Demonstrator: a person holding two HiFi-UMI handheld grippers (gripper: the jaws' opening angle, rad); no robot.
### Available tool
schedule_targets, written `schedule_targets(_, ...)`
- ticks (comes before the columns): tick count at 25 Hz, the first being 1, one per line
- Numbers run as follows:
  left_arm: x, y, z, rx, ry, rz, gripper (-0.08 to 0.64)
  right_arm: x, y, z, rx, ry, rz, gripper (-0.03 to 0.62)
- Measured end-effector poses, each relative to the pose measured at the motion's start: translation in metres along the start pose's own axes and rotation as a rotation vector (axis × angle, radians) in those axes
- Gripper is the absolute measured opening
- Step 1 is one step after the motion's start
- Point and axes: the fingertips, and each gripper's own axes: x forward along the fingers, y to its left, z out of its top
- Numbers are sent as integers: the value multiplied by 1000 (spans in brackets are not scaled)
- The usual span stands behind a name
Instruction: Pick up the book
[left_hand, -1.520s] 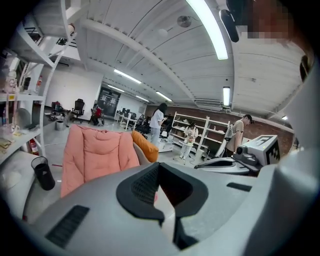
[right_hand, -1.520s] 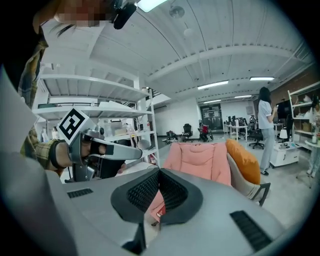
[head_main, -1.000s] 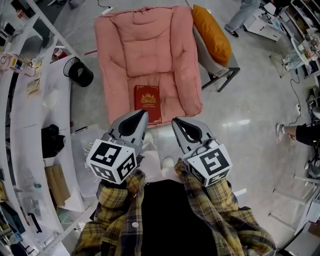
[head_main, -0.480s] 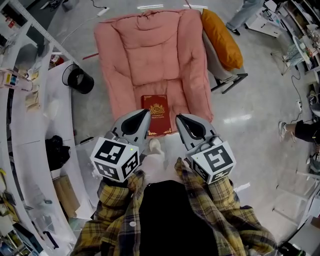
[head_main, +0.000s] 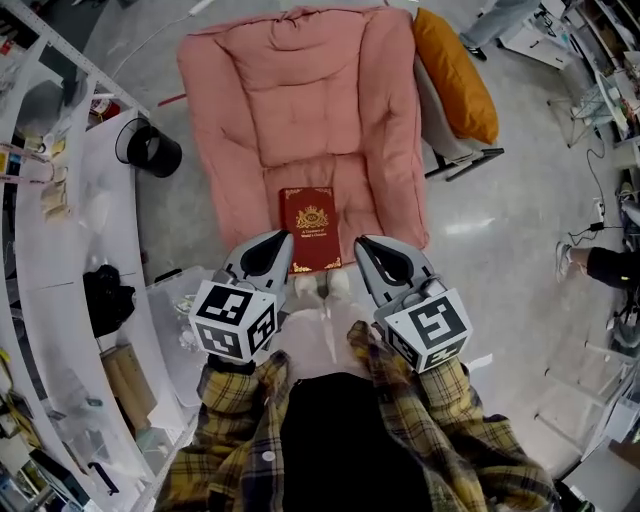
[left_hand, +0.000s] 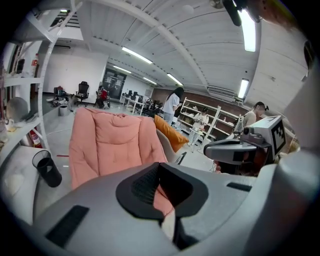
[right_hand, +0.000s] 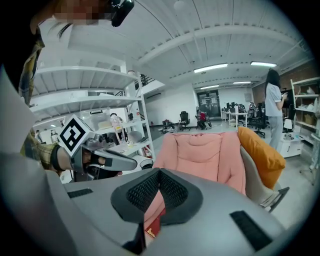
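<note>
I am holding my left gripper (head_main: 281, 240) and right gripper (head_main: 364, 244) side by side, angling downward, jaws pressed together, empty. The book (head_main: 311, 228) is lying flat near the chair (head_main: 300, 100) seat's front edge, just beyond both tips; bare floor (head_main: 500, 230) is flanking the chair.
</note>
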Motion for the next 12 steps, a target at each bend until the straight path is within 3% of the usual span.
schedule_targets(12, 48, 48, -43, -133, 51, 61, 48, 49, -17, -36, 39, 98, 91, 15)
